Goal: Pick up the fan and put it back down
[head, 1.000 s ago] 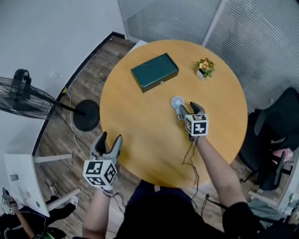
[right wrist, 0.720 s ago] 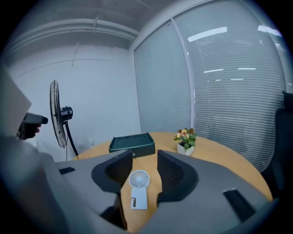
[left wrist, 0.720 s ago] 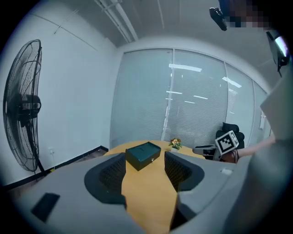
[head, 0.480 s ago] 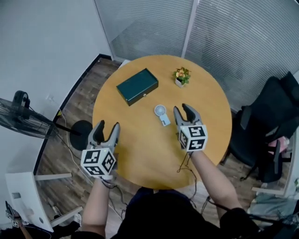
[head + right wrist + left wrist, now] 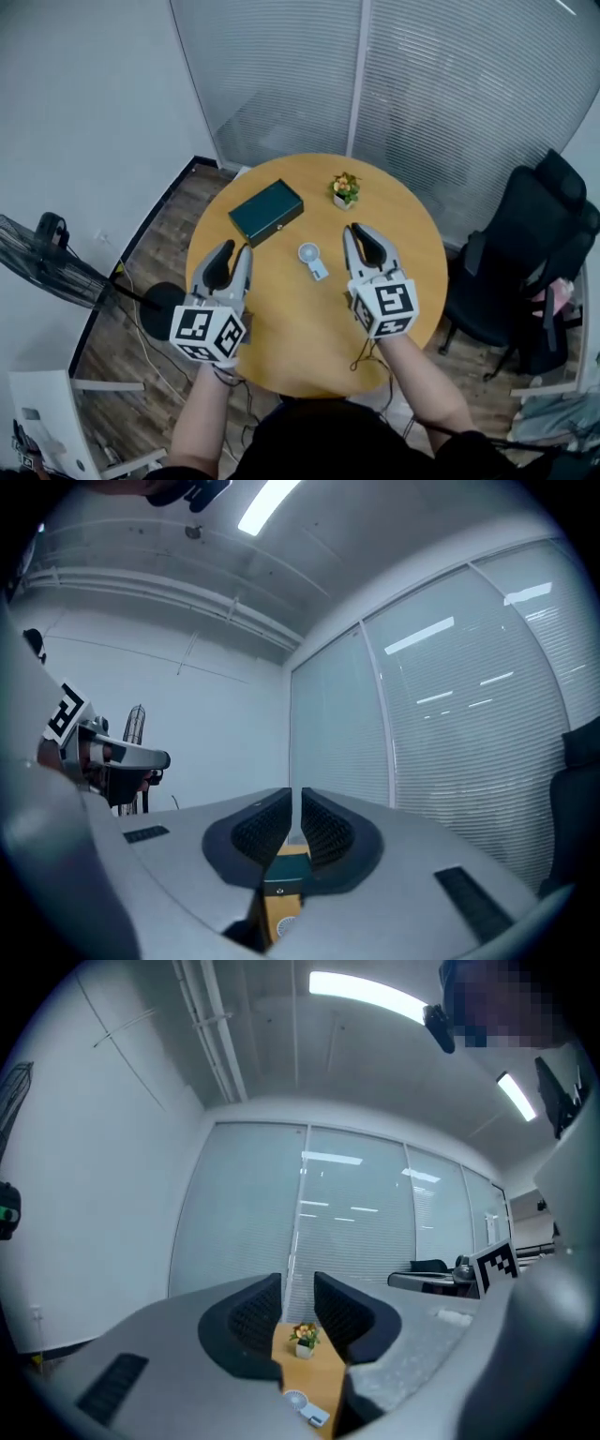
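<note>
A small white hand fan [image 5: 310,259] lies flat on the round wooden table [image 5: 281,328]. Both grippers hover well above the table and point level at the glass wall. My left gripper [image 5: 231,257] is left of the fan; its jaws are closing with nothing between them. Through its gap I see the fan [image 5: 305,1406] far below. My right gripper [image 5: 364,237] is right of the fan, its jaws closing to a thin slit and holding nothing. Under them show the green box [image 5: 285,874] and the fan [image 5: 281,924].
A dark green box [image 5: 266,212] and a small potted plant [image 5: 345,188] sit at the table's far side. A standing floor fan [image 5: 52,262] is at the left. A black office chair [image 5: 520,272] is at the right. A blind-covered glass wall [image 5: 375,84] is behind.
Both grippers have risen from table height and levelled out. The right one has left the hand fan, which stays on the table. Both pairs of jaws have narrowed.
</note>
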Tool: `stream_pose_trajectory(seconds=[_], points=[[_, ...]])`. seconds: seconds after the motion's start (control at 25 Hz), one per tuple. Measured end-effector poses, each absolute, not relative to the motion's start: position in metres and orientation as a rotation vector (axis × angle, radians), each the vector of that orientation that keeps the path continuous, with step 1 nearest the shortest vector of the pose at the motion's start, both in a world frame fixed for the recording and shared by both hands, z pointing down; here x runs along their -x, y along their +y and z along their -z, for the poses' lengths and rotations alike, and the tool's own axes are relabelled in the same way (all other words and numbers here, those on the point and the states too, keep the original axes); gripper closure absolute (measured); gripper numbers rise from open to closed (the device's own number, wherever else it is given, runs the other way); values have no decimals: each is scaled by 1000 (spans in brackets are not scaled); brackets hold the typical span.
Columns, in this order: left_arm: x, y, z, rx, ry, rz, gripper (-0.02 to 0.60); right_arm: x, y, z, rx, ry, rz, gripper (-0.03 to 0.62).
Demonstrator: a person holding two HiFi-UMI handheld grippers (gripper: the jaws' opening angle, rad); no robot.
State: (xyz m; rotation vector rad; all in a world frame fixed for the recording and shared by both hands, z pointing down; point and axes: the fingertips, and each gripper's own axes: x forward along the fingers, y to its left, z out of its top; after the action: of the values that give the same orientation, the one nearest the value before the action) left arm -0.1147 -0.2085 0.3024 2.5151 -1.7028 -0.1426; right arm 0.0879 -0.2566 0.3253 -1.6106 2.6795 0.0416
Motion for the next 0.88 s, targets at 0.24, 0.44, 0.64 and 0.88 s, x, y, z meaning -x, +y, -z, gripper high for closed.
stream_pose_trajectory(seconds=[0.24, 0.44, 0.64, 0.88], points=[[108, -185, -260, -2614, -1758, 224, 569, -91, -223, -275, 1583, 2604, -173, 589], [112, -172, -259, -2633, -1775, 215, 575, -93, -202, -258, 1595, 2601, -225, 589], [123, -166, -257, -2616, -1793, 232, 575, -89, -189, -256, 1573, 2615, -232, 589], [132, -162, -257, -2628, -1756, 286, 574, -84, -181, -259, 1602, 2633, -247, 589]])
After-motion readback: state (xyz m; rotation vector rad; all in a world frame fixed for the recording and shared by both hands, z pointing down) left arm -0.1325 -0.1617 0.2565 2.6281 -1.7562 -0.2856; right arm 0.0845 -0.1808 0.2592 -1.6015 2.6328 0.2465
